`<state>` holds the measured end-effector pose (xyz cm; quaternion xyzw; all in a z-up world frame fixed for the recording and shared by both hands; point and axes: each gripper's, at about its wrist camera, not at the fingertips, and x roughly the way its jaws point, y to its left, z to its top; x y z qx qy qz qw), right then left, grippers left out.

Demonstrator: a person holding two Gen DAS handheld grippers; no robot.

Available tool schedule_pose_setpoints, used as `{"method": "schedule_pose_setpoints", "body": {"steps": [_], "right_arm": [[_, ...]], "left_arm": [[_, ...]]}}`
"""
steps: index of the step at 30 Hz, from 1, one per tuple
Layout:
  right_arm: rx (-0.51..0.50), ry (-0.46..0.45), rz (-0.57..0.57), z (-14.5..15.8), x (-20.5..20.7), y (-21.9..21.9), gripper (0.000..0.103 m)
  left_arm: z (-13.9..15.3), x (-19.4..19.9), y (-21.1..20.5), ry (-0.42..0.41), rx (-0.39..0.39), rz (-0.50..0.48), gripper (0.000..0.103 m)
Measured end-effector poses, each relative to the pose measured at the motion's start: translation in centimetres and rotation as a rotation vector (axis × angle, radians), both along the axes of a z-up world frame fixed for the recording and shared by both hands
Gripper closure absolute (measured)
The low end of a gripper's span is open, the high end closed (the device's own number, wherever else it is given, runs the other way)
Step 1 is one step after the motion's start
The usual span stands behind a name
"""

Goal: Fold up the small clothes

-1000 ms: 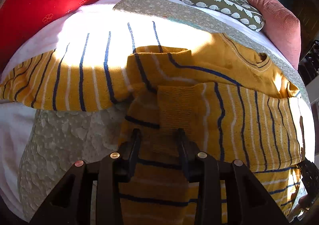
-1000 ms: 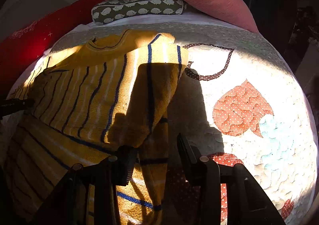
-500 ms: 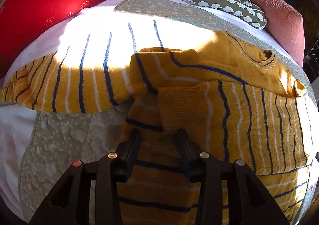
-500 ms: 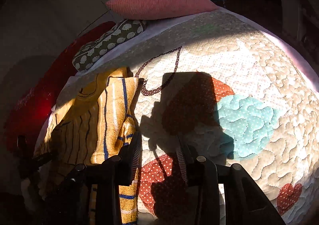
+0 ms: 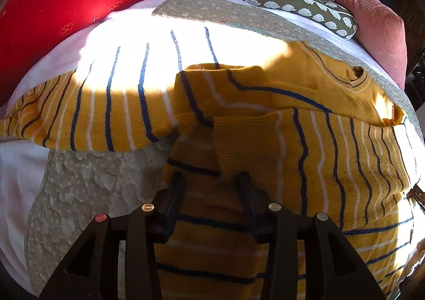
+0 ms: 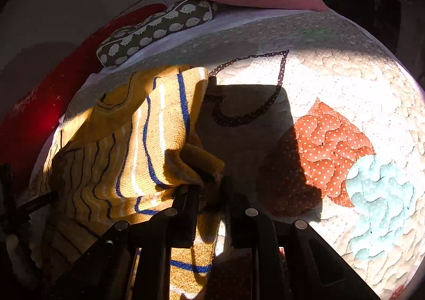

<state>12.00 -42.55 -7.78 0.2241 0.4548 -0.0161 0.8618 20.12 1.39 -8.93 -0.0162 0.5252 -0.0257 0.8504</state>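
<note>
A yellow sweater [image 5: 332,156] with blue and white stripes lies on the quilt, one sleeve [image 5: 101,111] stretched out to the left. My left gripper [image 5: 211,183] rests low on its middle. The jaws are opening, and the folded-over ribbed cuff [image 5: 239,146] lies flat between them without being pinched. In the right wrist view the sweater [image 6: 127,146] fills the left half. My right gripper [image 6: 211,189] is at its right edge, jaws closing. A bunched fold of yellow knit [image 6: 202,162] is squeezed between the pads.
A patchwork quilt [image 6: 332,87] with heart patches covers the bed, bare to the right of the sweater. At the head lie a red pillow [image 5: 79,0], a hedgehog-print bolster [image 5: 292,0] and a pink cushion [image 5: 372,24]. A white sheet [image 5: 16,172] shows at the left.
The right gripper swung from over the bare quilt back to the sweater's right edge and closed on a fold of it. The left gripper stayed put, its jaws a little wider.
</note>
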Motion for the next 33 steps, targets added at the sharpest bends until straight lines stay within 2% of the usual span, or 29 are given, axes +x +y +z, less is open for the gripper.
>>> {"method": "schedule_pose_setpoints", "body": {"steps": [2,3,4,6,10,15,20,23,27,30,33], "right_arm": [[0.106,-0.007,-0.063,-0.6,-1.0,-1.8,0.079],[0.130,-0.012,-0.069,-0.5,-1.4,-2.0,0.072],[0.133,-0.011,-0.068,-0.2,-1.6,-2.0,0.070],[0.082,-0.007,-0.089,1.3,-2.4,-1.9,0.066],[0.031,-0.063,-0.125,4.7,-3.9,-2.1,0.066],[0.030,-0.102,-0.051,7.6,-2.7,0.9,0.066],[0.064,-0.112,0.117,8.1,-1.4,8.7,0.065],[0.049,-0.099,0.261,7.9,-0.7,15.0,0.062],[0.018,-0.113,0.472,7.9,0.2,23.9,0.054],[-0.055,-0.122,0.618,7.7,1.3,30.6,0.050],[-0.133,-0.139,0.739,7.3,2.2,37.1,0.050]], "left_arm": [[0.0,0.0,-0.1,-0.006,0.005,-0.002,0.059],[0.0,0.0,-0.1,-0.006,0.006,-0.002,0.059],[0.0,0.0,0.0,-0.005,0.001,-0.002,0.059],[0.1,0.1,0.5,0.004,-0.030,0.002,0.059],[1.4,-0.5,2.1,-0.007,-0.105,0.015,0.060],[4.8,-3.6,5.9,-0.090,-0.148,0.048,0.059],[6.4,-5.0,13.0,-0.135,-0.139,0.173,0.050],[6.3,-4.2,18.5,-0.124,-0.125,0.295,0.045],[5.0,-3.9,26.1,-0.089,-0.246,0.473,0.041],[3.2,-3.8,30.4,-0.059,-0.309,0.601,0.039],[1.4,-3.2,33.0,-0.025,-0.368,0.664,0.039]]}}
